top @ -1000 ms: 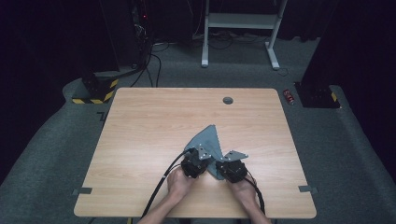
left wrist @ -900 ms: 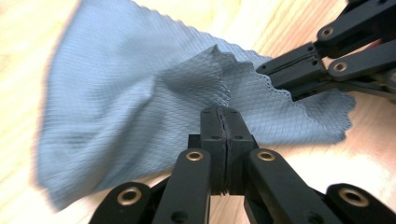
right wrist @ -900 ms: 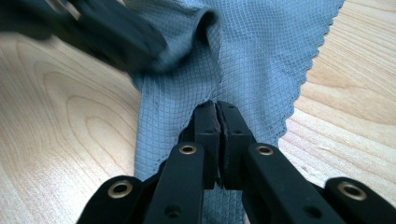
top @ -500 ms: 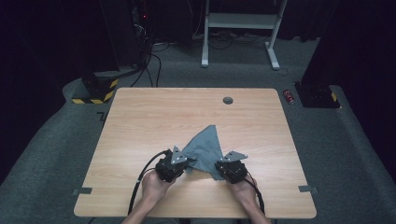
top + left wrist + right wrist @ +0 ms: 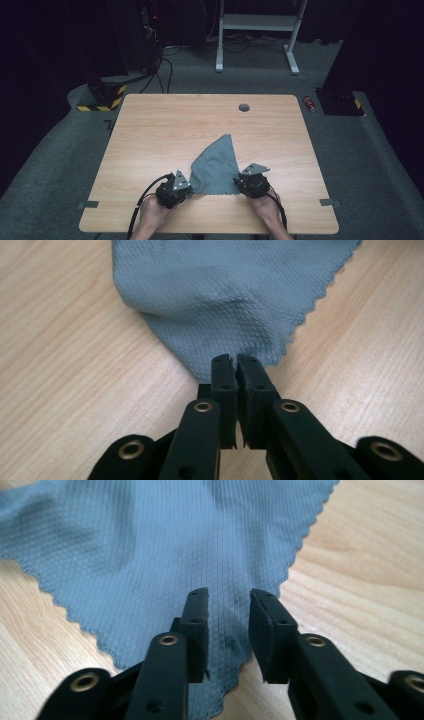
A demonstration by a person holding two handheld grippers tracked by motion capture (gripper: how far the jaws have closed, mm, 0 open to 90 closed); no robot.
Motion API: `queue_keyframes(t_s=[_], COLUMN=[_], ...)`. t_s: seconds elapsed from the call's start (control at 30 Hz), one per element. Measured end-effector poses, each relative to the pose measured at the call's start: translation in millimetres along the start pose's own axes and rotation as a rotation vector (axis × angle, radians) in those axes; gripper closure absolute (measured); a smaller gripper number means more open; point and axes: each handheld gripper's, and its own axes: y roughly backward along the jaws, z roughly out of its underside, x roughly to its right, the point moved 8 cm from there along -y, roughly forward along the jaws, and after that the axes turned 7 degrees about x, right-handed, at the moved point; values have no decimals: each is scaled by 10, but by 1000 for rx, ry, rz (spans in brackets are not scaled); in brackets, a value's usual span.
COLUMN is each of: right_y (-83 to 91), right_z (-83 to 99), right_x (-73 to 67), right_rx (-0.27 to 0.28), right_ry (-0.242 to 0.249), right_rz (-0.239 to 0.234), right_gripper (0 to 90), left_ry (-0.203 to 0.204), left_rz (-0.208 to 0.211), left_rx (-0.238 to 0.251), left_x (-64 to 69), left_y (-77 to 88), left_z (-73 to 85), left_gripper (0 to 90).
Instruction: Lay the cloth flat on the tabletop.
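Note:
A grey-blue cloth (image 5: 217,167) with a zigzag edge lies on the wooden table (image 5: 200,120), its point away from me and its wide edge toward me. My left gripper (image 5: 187,186) is at the cloth's near left corner. In the left gripper view that gripper (image 5: 236,360) is pinched shut on the cloth (image 5: 215,295) corner. My right gripper (image 5: 241,182) is at the near right corner. Its jaws have just been opening, and in the right gripper view that gripper (image 5: 227,597) stands apart over the cloth (image 5: 165,535), which lies flat between the jaws without being pressed.
A round cable hole (image 5: 244,107) sits near the table's far edge. Beyond the table stand a white desk frame (image 5: 260,22) and a black-and-yellow striped base (image 5: 102,97). A small red object (image 5: 310,103) lies on the carpet at the right.
My left gripper moved left along the near edge with the cloth corner, spreading the cloth wider. My right gripper stayed in place and its jaws opened off the cloth.

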Motion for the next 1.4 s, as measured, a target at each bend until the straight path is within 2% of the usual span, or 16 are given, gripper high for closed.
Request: queue_keyframes(t_s=[0.03,0.1,0.23,0.27,0.33,0.4,0.47,0.63,0.8,0.93,1.03,1.17,1.3,1.4], right_y=[-8,2,10,10,12,12,18,136,274,310,338,332,178,9], right_z=[18,29,33,33,35,34,37,3,94,198,188,61,-89,-129], right_x=[1,9,21,21,18,20,15,-13,-31,-40,-39,-24,-22,-15], right_rx=[-6,0,-9,-9,-8,-4,0,27,25,-7,-11,27,39,13], right_ry=[1,4,23,23,25,30,32,44,49,52,41,19,7,6], right_rz=[-1,2,4,4,6,8,9,13,15,8,1,9,10,9], right_gripper=[732,810,890,890,894,896,898,898,898,895,892,807,724,711], left_ry=[10,39,164,187,232,247,249,250,218,231,237,213,218,203], left_rz=[4,-16,-50,-61,-96,-119,-133,-147,-175,-167,-135,-88,-65,-72], left_rx=[7,35,115,121,97,68,40,6,-3,-7,-7,-6,2,15], left_x=[-4,-49,-222,-254,-340,-365,-364,-332,-336,-334,-310,-263,-255,-270], left_y=[15,50,123,116,45,-46,-162,-356,-385,-384,-391,-406,-424,-392], left_z=[5,-8,-45,-45,-24,-9,2,-1,-50,-48,-61,-91,-108,-131], left_gripper=[852,751,554,554,518,488,474,473,482,503,554,738,866,885])
